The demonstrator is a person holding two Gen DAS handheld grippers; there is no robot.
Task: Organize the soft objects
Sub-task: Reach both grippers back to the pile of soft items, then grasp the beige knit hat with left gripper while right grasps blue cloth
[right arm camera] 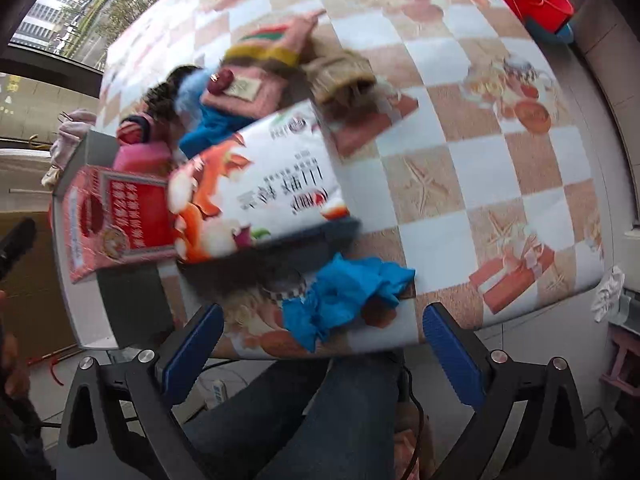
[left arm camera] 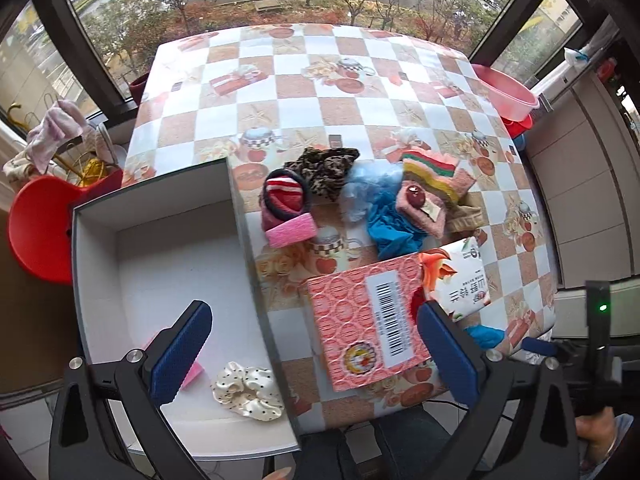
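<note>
An open white box (left arm camera: 172, 248) stands at the table's left and holds a cream dotted scrunchie (left arm camera: 248, 390) and a pink piece (left arm camera: 192, 376). My left gripper (left arm camera: 316, 356) is open and empty, above the box's right wall. A pile of soft things lies mid-table: a leopard scrunchie (left arm camera: 324, 168), a red striped sock with a black hair band (left arm camera: 282, 196), a pink sponge (left arm camera: 290, 230), blue cloth (left arm camera: 390, 220), a pink knit piece (left arm camera: 424, 208). My right gripper (right arm camera: 322, 344) is open and empty, just off the near table edge by a blue cloth (right arm camera: 344, 296).
A pink patterned carton (left arm camera: 364, 320) and a white printed packet (left arm camera: 464, 276) lie near the front edge; both also show in the right wrist view, carton (right arm camera: 116, 220) and packet (right arm camera: 260, 184). A pink basin (left arm camera: 508, 92) stands off the far right. A red chair (left arm camera: 36, 228) is left.
</note>
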